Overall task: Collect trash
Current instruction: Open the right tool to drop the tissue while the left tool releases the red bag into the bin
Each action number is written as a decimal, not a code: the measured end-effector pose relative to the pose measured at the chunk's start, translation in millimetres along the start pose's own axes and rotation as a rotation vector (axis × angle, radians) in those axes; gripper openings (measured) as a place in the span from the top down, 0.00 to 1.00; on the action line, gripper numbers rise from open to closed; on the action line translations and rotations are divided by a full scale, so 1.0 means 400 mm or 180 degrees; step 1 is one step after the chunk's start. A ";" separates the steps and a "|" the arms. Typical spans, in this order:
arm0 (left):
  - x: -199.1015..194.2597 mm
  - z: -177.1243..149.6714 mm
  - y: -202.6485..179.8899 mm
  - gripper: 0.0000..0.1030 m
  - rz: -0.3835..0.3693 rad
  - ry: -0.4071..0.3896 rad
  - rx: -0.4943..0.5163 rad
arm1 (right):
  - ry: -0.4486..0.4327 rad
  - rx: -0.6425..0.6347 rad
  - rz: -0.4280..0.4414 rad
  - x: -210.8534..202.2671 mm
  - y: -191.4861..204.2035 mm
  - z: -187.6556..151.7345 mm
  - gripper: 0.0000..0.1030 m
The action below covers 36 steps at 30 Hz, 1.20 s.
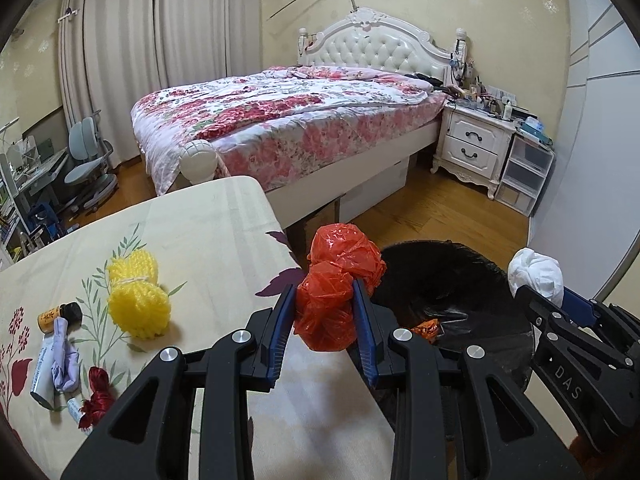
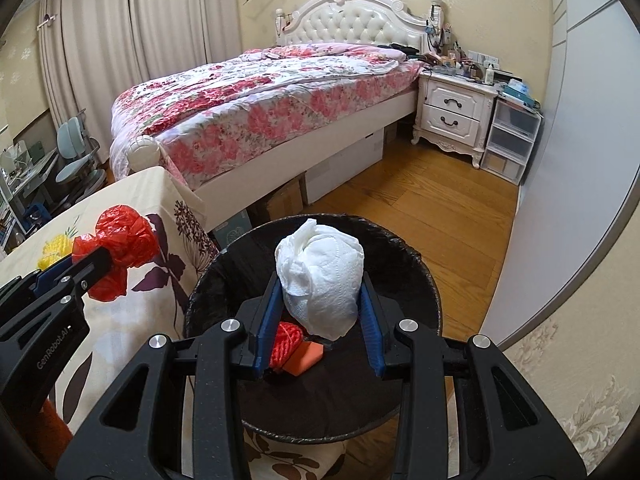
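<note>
My left gripper (image 1: 323,312) is shut on a crumpled red plastic bag (image 1: 340,280) at the table's right edge, beside the bin; it also shows in the right wrist view (image 2: 124,248). My right gripper (image 2: 320,304) is shut on a white tissue wad (image 2: 320,276) held over the black-lined trash bin (image 2: 416,280). The bin (image 1: 448,276) holds a red string ball (image 2: 286,340) and an orange piece (image 2: 308,358). The tissue shows in the left wrist view (image 1: 536,274) too.
On the floral tablecloth (image 1: 208,232) lie a yellow foam net (image 1: 136,296), a small brown bottle (image 1: 60,314), a lilac wad (image 1: 66,360), a white tube (image 1: 42,368) and a red ribbon (image 1: 96,396). A bed (image 1: 288,120), nightstand (image 1: 472,140) and wooden floor (image 2: 440,208) lie beyond.
</note>
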<state>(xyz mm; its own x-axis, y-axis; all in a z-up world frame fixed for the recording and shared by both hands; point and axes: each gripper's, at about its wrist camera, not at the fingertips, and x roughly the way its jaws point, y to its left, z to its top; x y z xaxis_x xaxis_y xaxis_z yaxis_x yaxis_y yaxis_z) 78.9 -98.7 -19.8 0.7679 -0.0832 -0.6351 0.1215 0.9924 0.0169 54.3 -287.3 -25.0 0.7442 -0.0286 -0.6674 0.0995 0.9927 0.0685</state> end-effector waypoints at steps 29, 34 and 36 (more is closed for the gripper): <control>0.060 0.034 -0.055 0.23 -0.0027 0.0019 0.0121 | 0.0050 0.0146 -0.0232 0.061 -0.048 0.015 0.46; 0.042 0.036 -0.033 0.20 0.0033 0.0019 0.0066 | -0.0016 0.0124 -0.0251 0.040 -0.040 0.020 0.39; 0.031 0.034 -0.018 0.20 0.0070 0.0022 0.0044 | -0.0049 0.0121 -0.0248 0.028 -0.035 0.022 0.33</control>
<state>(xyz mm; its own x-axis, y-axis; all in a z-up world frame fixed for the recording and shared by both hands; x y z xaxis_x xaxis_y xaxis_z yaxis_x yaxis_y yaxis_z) 96.2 -108.1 -17.3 0.7662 -0.0608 -0.6397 0.1133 0.9927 0.0414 67.0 -302.4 -27.0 0.7433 -0.1077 -0.6603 0.1825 0.9822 0.0451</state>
